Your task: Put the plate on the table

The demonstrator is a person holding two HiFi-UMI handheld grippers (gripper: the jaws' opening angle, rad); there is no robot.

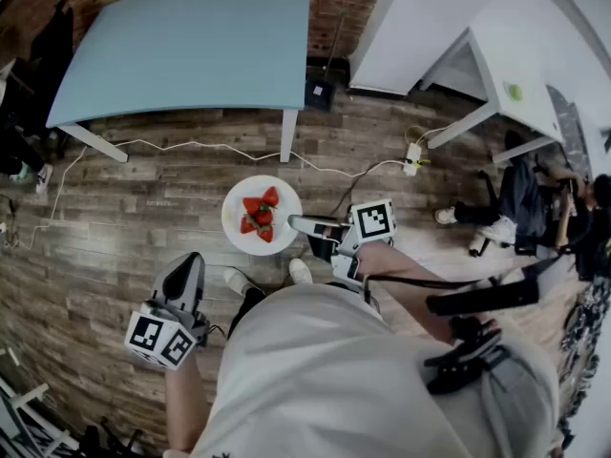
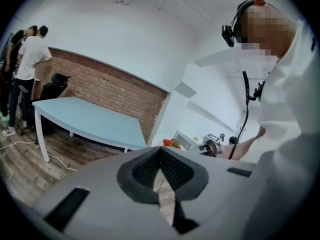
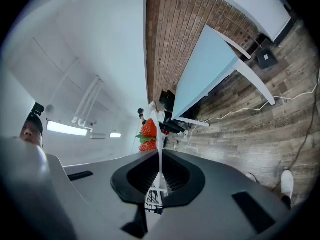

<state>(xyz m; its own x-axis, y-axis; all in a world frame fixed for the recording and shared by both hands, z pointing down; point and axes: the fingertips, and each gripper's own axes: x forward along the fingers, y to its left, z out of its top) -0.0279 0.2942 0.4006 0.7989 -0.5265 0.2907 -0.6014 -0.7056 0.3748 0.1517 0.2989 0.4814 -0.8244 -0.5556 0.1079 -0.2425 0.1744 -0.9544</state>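
A white plate carrying several strawberries hangs above the wooden floor, in front of my feet. My right gripper is shut on its right rim. The right gripper view shows the plate edge-on, as a thin white line pinched between the pads, with the strawberries beyond. The light-blue table stands farther ahead, by the brick wall. My left gripper is low at the left, apart from the plate, shut with nothing in it. The left gripper view catches the table and the strawberries.
A white cable and a power strip lie on the floor between me and the table. A black box sits by the table leg. A white desk stands at the right, with seated people beside it.
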